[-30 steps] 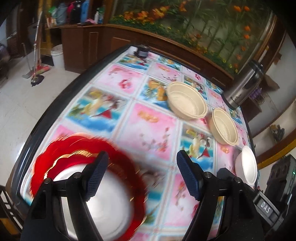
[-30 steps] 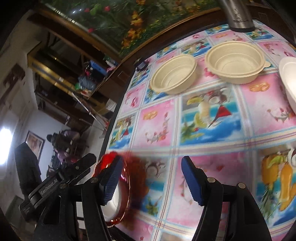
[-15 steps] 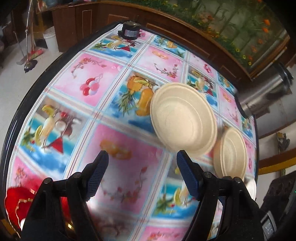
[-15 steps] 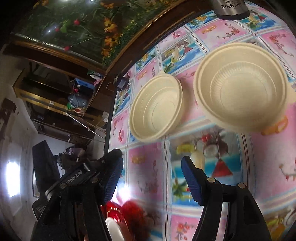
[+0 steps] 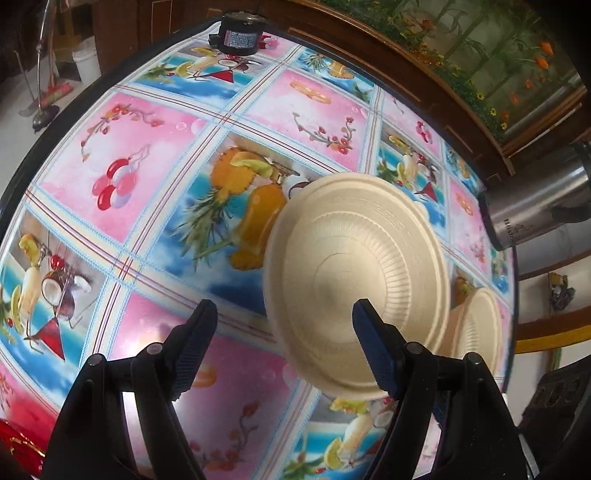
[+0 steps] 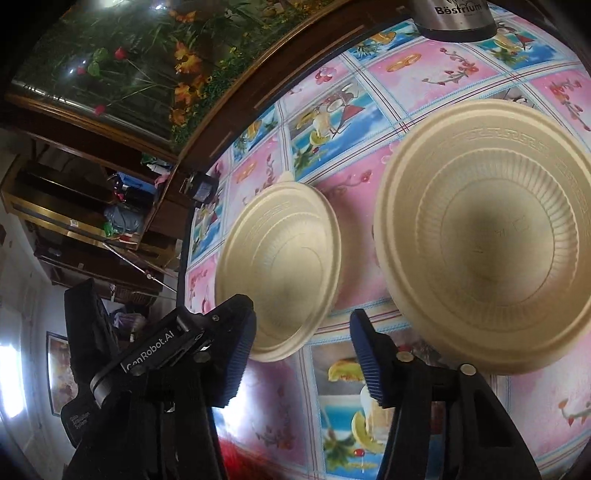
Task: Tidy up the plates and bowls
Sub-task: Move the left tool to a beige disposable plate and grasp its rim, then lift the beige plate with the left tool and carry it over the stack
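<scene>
Two cream bowls stand upright on the picture-print tablecloth. In the left wrist view my left gripper is open and empty just before the near rim of the first bowl; the second bowl peeks out behind it at right. In the right wrist view my right gripper is open and empty, low over the cloth between the left bowl and the larger-looking right bowl. The edge of a red plate shows at bottom left.
A steel flask stands at the table's far right edge, also in the right wrist view. A small black device sits at the far table edge. The left gripper's body is beside my right one. Wooden cabinets ring the table.
Both grippers moved forward from the red plate toward the two cream bowls, which now fill the views. The red plate has slipped to the bottom edge. Both stay open.
</scene>
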